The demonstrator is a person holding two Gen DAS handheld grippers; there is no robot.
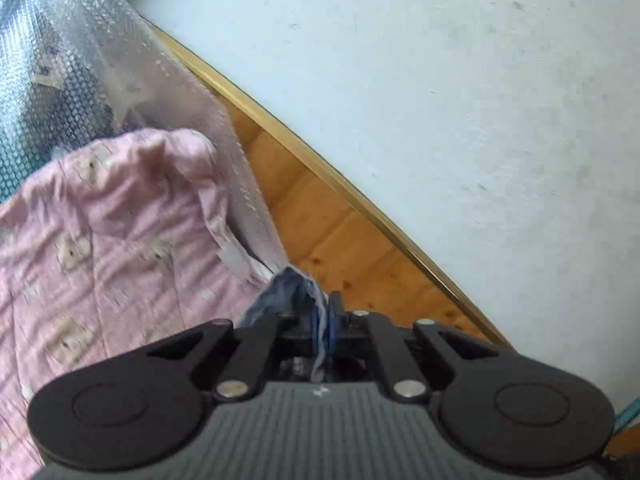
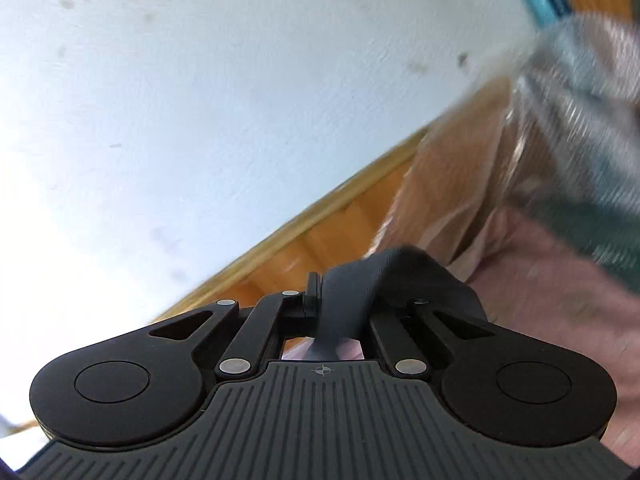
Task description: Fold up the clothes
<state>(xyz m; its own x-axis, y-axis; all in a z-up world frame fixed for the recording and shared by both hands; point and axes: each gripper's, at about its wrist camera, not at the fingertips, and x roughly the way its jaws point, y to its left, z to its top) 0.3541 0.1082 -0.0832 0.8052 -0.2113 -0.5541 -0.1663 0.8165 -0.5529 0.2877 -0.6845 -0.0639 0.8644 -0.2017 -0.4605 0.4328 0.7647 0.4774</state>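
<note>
Left gripper (image 1: 326, 320): jaws closed on a thin bunch of blue denim fabric (image 1: 294, 290), which rises ahead of the fingertips and also trails back between the jaws toward the camera. Right gripper (image 2: 320, 300): jaws fully together, pinching a dark fabric fold (image 2: 368, 280) that humps up ahead of and to the right of the fingertips. Whether both grips are on 1 garment cannot be told from these 2 views.

Surroundings: a pink quilted cover (image 1: 100, 240) lies left of the left gripper and right of the right gripper. Bubble wrap (image 1: 80, 60) stands beyond it. Wooden floor (image 1: 320, 216) and a white wall (image 1: 440, 80) lie straight ahead of both grippers.

Probable faults from this state:

1. Slip-out. Each grip holds only a small edge bunch. The garment's hanging weight, or a quick swing, could pull it free.
2. Uneven fold. If the 2 grip points are not matching corners, the cloth will likely hang skewed.
3. Snagging. Trailing cloth could drag the cover or catch the bubble wrap.
</note>
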